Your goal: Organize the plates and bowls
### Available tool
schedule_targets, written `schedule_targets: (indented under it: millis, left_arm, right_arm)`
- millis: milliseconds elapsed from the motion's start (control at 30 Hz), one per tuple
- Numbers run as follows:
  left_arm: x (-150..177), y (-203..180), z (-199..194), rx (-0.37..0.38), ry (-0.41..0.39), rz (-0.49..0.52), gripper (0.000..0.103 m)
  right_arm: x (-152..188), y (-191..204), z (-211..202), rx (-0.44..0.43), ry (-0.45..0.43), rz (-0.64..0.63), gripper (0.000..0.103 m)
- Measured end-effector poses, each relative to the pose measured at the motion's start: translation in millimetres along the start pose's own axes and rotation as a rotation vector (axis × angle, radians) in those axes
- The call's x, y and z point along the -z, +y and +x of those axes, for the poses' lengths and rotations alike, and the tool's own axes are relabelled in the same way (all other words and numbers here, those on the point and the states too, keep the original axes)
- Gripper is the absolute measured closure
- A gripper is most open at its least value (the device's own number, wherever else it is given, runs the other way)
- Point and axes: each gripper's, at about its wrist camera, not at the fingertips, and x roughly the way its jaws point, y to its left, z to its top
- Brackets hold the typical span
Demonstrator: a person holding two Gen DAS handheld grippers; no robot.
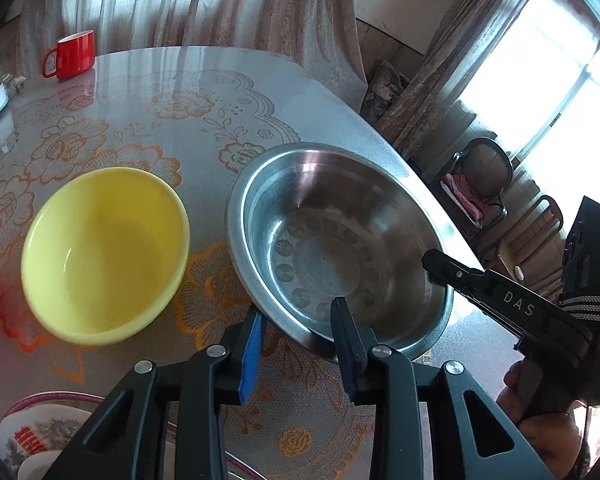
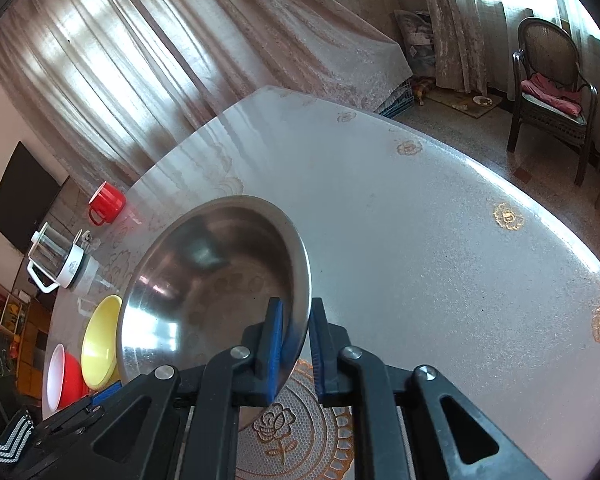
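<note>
A steel bowl (image 1: pixel 332 240) sits on the table beside a yellow bowl (image 1: pixel 104 252). My left gripper (image 1: pixel 298 344) is open and straddles the steel bowl's near rim, one finger outside and one inside. My right gripper (image 1: pixel 432 264) reaches in from the right at the bowl's right rim. In the right wrist view the right gripper (image 2: pixel 296 340) has its fingers on either side of the steel bowl's (image 2: pixel 212 288) rim, closed or nearly closed on it. The yellow bowl (image 2: pixel 100 340) and a red bowl (image 2: pixel 62 376) lie to the left.
A red mug (image 1: pixel 74 56) and a glass kettle (image 2: pixel 58 260) stand at the table's far side. A patterned plate (image 1: pixel 36 436) lies at the near left. The table edge (image 1: pixel 420 184) runs right of the steel bowl. A chair (image 2: pixel 552 92) stands beyond.
</note>
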Motion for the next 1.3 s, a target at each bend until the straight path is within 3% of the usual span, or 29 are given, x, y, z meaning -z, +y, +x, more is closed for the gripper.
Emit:
schedule_targets:
  millis: [267,633,767,833,933,1300]
  left_arm:
    - [0.0,1.8,-1.9,-0.026,-0.022,0.006,0.073]
    - [7.7,7.6,-9.9,0.004,-0.015,-0.015,0.076]
    - [6.1,10.3,-5.7,-0.007,0.007,-0.065,0.063]
    - [6.7,8.5,-6.7,-0.007,0.002,-0.064,0.064]
    - [9.4,0.2,-12.7,-0.033,-0.026,-0.014,0.074]
    - [13.7,-0.9,-22.6,-0.038,-0.042,-0.011,0.077]
  right_arm:
    - [-0.5,1.2,5.2,0.0,0.006,0.008,0.088]
    - [6.7,0.1,0.1,0.013,0.006,-0.007,0.09]
    - [6.6,-2.9,-2.9,-0.023,0.014,0.026,0.087]
    - [5.9,-4.5,-4.3,-0.03,0.016,0.042,0.086]
    - [5.2,-4.3,-8.9,-0.031,0.001,0.041,0.086]
    - [14.3,-7.3,-17.2,-0.005,-0.006,0.036,0.091]
